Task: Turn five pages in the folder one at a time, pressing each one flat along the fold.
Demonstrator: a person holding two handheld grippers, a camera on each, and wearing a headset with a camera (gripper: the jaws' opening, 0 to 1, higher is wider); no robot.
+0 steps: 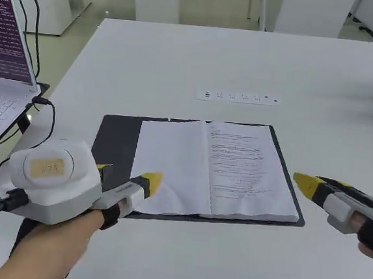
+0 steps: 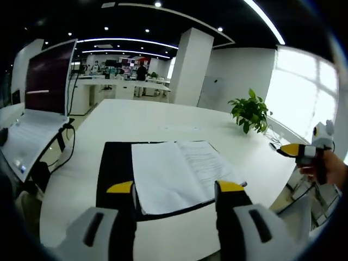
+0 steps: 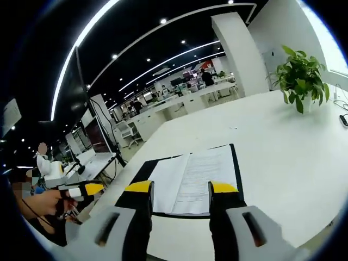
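White office table (image 1: 181, 54): folder (image 1: 118, 140) lies open at centre, pages flat. I've L gripper (image 2: 175, 187) near its front-left corner, R gripper (image 3: 181, 186) off its right edge; both jaws spread, holding nothing. Laptop (image 1: 1, 97) left of folder.

folder (image 1: 117, 140): matt black cover | pages (image 1: 236, 170): white paper | table (image 1: 246, 60): smooth white

So it's a big plain white tabletop (image 1: 181, 54). Lying flat on it near the front edge is an open black folder with white printed pages (image 1: 114, 140). Further back, well apart from that, sits a slim white power strip (image 1: 239, 97). There's a green leafy plant (image 3: 299, 81) over at the far right side.
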